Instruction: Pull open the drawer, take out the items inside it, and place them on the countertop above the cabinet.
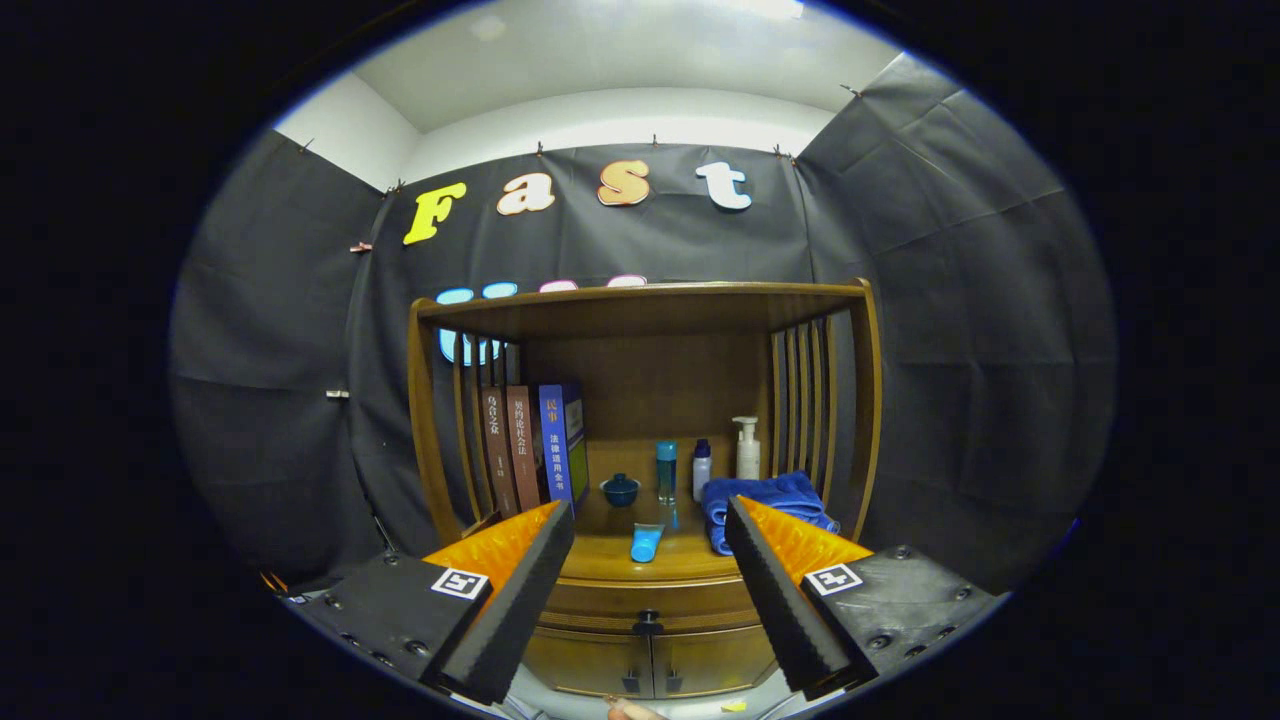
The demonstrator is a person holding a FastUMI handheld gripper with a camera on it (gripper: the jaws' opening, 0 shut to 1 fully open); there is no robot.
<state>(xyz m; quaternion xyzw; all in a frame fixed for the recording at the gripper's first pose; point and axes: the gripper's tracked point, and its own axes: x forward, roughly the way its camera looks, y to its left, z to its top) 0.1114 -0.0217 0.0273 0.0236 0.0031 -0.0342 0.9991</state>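
One drawer (650,600) sat shut in the wooden cabinet (870,400), its dark knob (648,622) centred between the gripper (650,530) fingers and below their tips; whatever lay inside was hidden behind the closed front. Two lower doors (650,662) beneath it were partly cut off by the fingers, each with a small dark handle near the middle seam. The gripper was spread wide and held nothing, its ridged fingers (520,590) flanking the drawer without touching it.

Above the drawer, the smooth countertop (600,555) carried a small blue tube (646,543) lying on its side near the front edge. Behind it stood a dark blue lidded bowl (620,489), a slim teal bottle (666,472), a short white bottle with a dark cap (702,468) and a white pump bottle (747,448). A folded blue towel (765,493), soft and plush, lay at the right, partly hidden by the right finger. Three upright books (530,445) leaned against the slatted left side.
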